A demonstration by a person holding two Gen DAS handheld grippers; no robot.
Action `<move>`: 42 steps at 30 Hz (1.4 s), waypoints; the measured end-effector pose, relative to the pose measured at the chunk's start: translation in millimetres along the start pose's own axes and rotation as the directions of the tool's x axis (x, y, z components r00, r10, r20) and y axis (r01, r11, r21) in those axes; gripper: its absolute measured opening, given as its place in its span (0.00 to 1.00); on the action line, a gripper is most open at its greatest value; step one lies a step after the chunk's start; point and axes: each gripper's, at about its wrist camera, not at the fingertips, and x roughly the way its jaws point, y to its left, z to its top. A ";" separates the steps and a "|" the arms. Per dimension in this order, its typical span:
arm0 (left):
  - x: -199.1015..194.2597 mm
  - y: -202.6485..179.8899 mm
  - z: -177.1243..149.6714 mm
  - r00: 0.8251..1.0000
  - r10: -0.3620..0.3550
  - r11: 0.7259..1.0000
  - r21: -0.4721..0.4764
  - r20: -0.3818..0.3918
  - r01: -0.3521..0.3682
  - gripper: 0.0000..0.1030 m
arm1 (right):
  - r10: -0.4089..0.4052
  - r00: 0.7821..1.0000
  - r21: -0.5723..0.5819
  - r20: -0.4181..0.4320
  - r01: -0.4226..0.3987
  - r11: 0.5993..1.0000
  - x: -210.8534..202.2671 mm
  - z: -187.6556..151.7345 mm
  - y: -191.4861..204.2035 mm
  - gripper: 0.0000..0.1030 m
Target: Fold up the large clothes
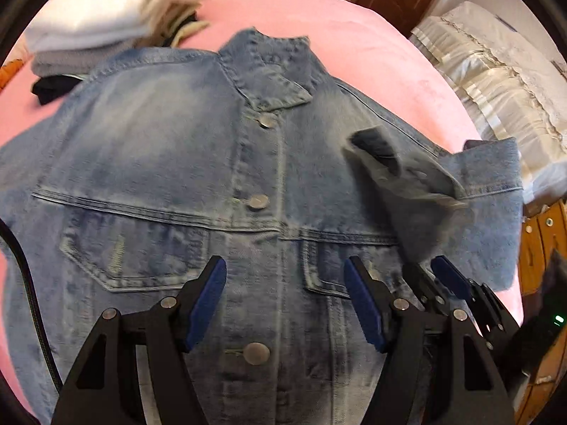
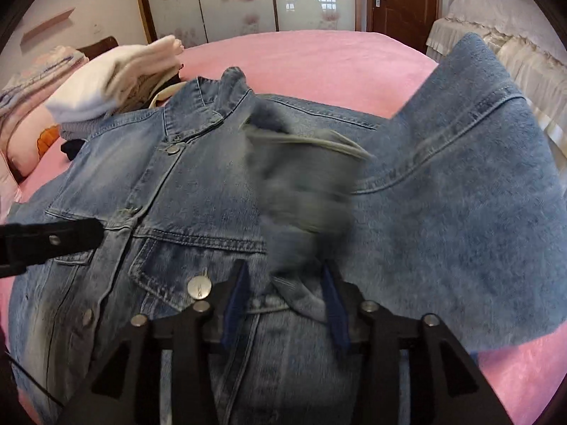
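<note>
A blue denim jacket (image 1: 170, 163) lies front up, buttons done, on a pink bed (image 1: 319, 24). The left gripper (image 1: 285, 301) hangs wide open over the jacket's middle and holds nothing. The right gripper (image 2: 287, 304) pinches the blurry sleeve cuff (image 2: 301, 194) between its nearly closed fingers. Folded clothes (image 1: 106, 17) sit behind the jacket.

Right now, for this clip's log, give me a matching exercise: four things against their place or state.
1. left tool
2. right tool
3. denim jacket
4. folded clothes pile

a. stacked beyond the collar
b. spread front-up, buttoned
c. open, over the placket
d. around a sleeve

Pairs: 1-c, 2-d, 3-b, 4-a
</note>
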 end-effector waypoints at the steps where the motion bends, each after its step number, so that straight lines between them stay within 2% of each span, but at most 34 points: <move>1: 0.2 -3.0 -0.4 1.000 -0.021 1.000 0.003 0.001 0.021 0.66 | 0.008 1.000 0.009 0.012 -0.008 1.000 -7.8 -3.4 0.5 0.48; 5: 5.2 -15.3 -0.9 0.993 -0.117 0.993 0.029 -0.008 0.117 0.66 | -0.002 0.997 0.045 0.080 -0.002 0.999 -45.1 -12.9 -2.5 0.51; 8: 15.9 -19.5 -0.6 0.980 -0.192 0.981 0.007 -0.042 0.193 0.66 | -0.002 0.992 0.098 0.123 -0.010 0.995 -62.8 -19.6 -4.5 0.53; 11: 31.2 -18.9 2.2 0.966 -0.247 0.969 -0.041 -0.074 0.245 0.65 | 0.014 0.992 0.157 0.122 -0.034 0.987 -66.0 -26.1 -8.6 0.53; 13: 38.2 -21.1 4.9 0.960 -0.270 0.962 -0.055 -0.067 0.267 0.65 | 0.028 0.993 0.187 0.111 -0.049 0.981 -64.3 -30.0 -11.7 0.53; 16: 49.1 -23.6 8.3 0.947 -0.311 0.950 -0.064 -0.075 0.306 0.58 | 0.043 0.995 0.215 0.093 -0.062 0.975 -56.0 -32.3 -14.0 0.53; 18: 54.4 -27.0 8.7 0.947 -0.312 0.949 -0.070 -0.075 0.308 0.54 | 0.041 0.995 0.221 0.090 -0.060 0.973 -54.6 -33.4 -15.5 0.53; 19: 55.9 -30.7 9.0 0.949 -0.309 0.951 -0.060 -0.068 0.305 0.47 | 0.039 0.995 0.222 0.092 -0.059 0.973 -54.6 -33.8 -16.2 0.53; 20: 57.9 -33.8 9.5 0.948 -0.309 0.951 -0.056 -0.075 0.306 0.33 | 0.038 0.995 0.222 0.094 -0.058 0.973 -54.4 -33.7 -16.7 0.53; 21: 61.8 -38.4 10.2 0.947 -0.307 0.951 -0.051 -0.093 0.304 0.31 | 0.037 0.995 0.223 0.096 -0.057 0.973 -53.9 -33.7 -17.2 0.53; 25: 57.4 -58.4 13.4 0.963 -0.264 0.964 -0.002 -0.060 0.265 0.20 | 0.032 0.995 0.235 0.094 -0.054 0.971 -54.0 -35.0 -20.5 0.53; 26: 51.6 -65.6 15.0 0.965 -0.258 0.966 0.021 -0.042 0.259 0.16 | 0.027 0.995 0.232 0.095 -0.048 0.971 -55.0 -35.6 -21.1 0.53; 27: 45.4 -72.2 17.0 0.967 -0.252 0.966 0.045 -0.028 0.253 0.09 | 0.016 0.995 0.227 0.094 -0.037 0.973 -56.3 -35.9 -21.2 0.53; 29: 29.3 -86.5 23.4 0.967 -0.253 0.963 0.096 0.006 0.251 0.09 | -0.030 0.995 0.209 0.091 0.010 0.978 -59.4 -38.2 -24.3 0.53; 33: -7.0 -105.6 45.9 0.955 -0.281 0.951 0.163 0.095 0.264 0.08 | -0.124 0.989 0.218 0.076 0.104 0.970 -62.0 -43.6 -44.9 0.55; 35: -27.0 -113.1 60.8 0.945 -0.294 0.945 0.190 0.141 0.266 0.08 | -0.169 0.983 0.252 0.066 0.148 0.957 -62.7 -47.5 -63.0 0.65; 37: -43.0 -116.0 71.7 0.939 -0.298 0.942 0.209 0.172 0.261 0.08 | -0.203 0.978 0.286 0.053 0.180 0.941 -60.1 -50.7 -81.2 0.67; 42: -66.1 -120.5 102.6 0.931 -0.289 0.945 0.221 0.221 0.241 0.07 | -0.175 0.984 0.351 0.022 0.156 0.923 -41.7 -42.0 -113.8 0.67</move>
